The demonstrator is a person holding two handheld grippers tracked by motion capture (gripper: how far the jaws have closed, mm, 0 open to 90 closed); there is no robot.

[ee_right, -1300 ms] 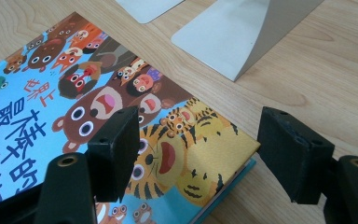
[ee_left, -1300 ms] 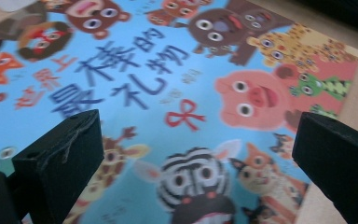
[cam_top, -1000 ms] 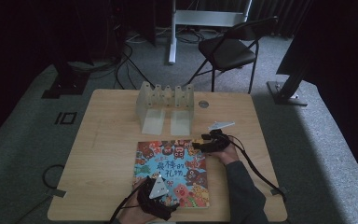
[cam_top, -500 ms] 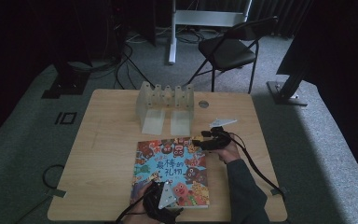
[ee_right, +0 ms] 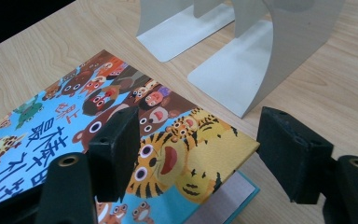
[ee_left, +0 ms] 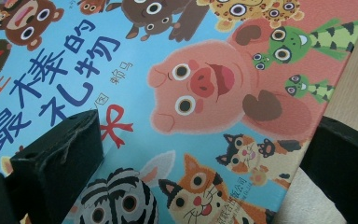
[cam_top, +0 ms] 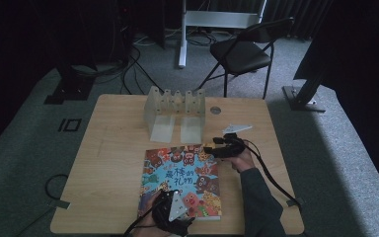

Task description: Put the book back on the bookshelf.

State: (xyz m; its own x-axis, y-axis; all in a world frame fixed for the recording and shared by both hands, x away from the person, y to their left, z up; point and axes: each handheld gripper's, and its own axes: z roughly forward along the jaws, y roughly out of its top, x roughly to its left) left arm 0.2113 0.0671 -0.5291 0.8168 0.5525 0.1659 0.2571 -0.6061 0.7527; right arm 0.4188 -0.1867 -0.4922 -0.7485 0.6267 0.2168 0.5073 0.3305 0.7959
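Observation:
A picture book (cam_top: 180,177) with cartoon animals on its cover lies flat at the table's near middle. My left gripper (cam_top: 170,217) is over the book's near edge. Its jaws stand open and wide over the cover (ee_left: 205,88), one above the cover and the other past the book's side edge. My right gripper (cam_top: 216,149) is at the book's far right corner. It is open, with the cover's corner (ee_right: 200,154) between the jaws and untouched. That corner sits slightly raised, and a pale page (ee_right: 223,200) shows beneath it.
Two pale metal bookends (cam_top: 172,113) stand on the wooden table (cam_top: 108,163) just beyond the book, close to my right gripper (ee_right: 261,56). A small round disc (cam_top: 215,110) lies to their right. A folding chair (cam_top: 242,54) stands behind the table.
My left gripper has shifted slightly toward the book's near edge. The right gripper and the book stay where they were.

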